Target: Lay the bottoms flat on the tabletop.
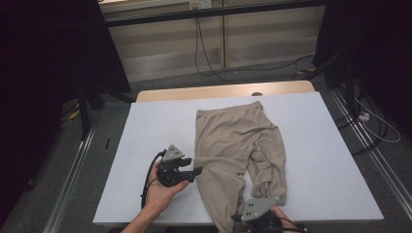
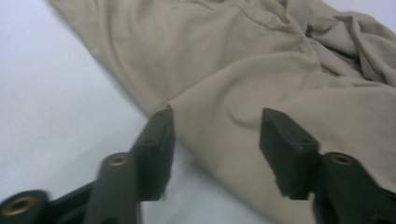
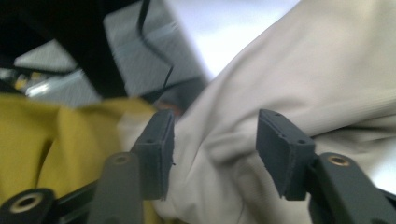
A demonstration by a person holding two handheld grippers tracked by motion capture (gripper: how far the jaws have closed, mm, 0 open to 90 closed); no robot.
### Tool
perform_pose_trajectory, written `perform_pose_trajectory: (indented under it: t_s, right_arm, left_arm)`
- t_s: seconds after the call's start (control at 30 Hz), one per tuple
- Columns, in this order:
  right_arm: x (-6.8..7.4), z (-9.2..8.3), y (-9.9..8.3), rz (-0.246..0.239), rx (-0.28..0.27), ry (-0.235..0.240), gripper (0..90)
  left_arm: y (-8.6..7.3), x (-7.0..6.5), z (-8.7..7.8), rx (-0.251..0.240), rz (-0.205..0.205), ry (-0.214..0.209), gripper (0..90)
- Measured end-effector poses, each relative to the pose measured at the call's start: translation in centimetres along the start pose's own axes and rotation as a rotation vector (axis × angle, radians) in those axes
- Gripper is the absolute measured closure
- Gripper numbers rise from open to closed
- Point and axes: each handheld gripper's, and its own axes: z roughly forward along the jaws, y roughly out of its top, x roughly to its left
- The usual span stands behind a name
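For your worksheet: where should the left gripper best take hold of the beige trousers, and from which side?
Probably the trousers' left folded edge, where a small corner sticks out beside the left gripper. Approach from the bare table side, low and level: the cloth lies flat, so only that edge offers the open jaws something to pinch.

- The beige trousers [image 1: 233, 145] are soft matt cloth, finely ribbed in the left gripper view [image 2: 261, 70], rumpled at one leg.
- The surface [image 1: 320, 160] has a smooth, matt white cover (wood-look board shows at its far edge).
- The left gripper [image 1: 194, 171] is matt black plastic; its jaws carry dull, slightly grainy pads with brass-coloured rivets.
- The right gripper [image 1: 236, 218] wears a grey metal-look plate.
- The floor [image 1: 58, 184] is rough grey carpet.
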Motion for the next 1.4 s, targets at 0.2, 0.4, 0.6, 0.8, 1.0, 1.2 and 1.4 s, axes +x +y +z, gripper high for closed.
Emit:
perform_pose_trajectory:
  t_s: [0.2, 0.4, 0.6, 0.8, 1.0, 1.2, 1.4]
  right_arm:
    - [-3.4, -0.4, 0.6, 0.06, -0.02, -0.177, 49.6]
    - [-5.7, 1.2, 1.3, 0.083, 0.018, -0.259, 50.1]
    - [-6.7, 1.2, 1.0, 0.108, 0.056, -0.301, 90.0]
    - [-6.6, -1.6, -0.5, 0.135, 0.012, -0.318, 90.0]
    - [-7.4, -0.8, 2.0, 0.114, -0.067, -0.298, 57.1]
    - [-8.5, 1.9, 2.6, 0.096, 0.012, -0.335, 79.2]
    - [-8.5, -0.1, 0.8, 0.13, 0.041, -0.341, 90.0]
  left_arm:
    - [-1.2, -0.7, -0.1, 0.076, 0.026, -0.049, 73.5]
    - [-1.7, -1.9, 1.8, 0.152, 0.083, -0.063, 59.3]
    - [-1.6, -2.7, 1.8, 0.142, 0.093, -0.088, 64.5]
    - [-1.4, -2.3, 1.4, 0.125, 0.066, -0.095, 67.2]
    - [-1.6, -3.0, 2.3, 0.172, 0.107, -0.119, 87.6]
    - [-1.7, -3.2, 1.8, 0.182, 0.094, -0.182, 90.0]
    - [-1.4, -3.5, 1.0, 0.124, 0.071, -0.231, 88.3]
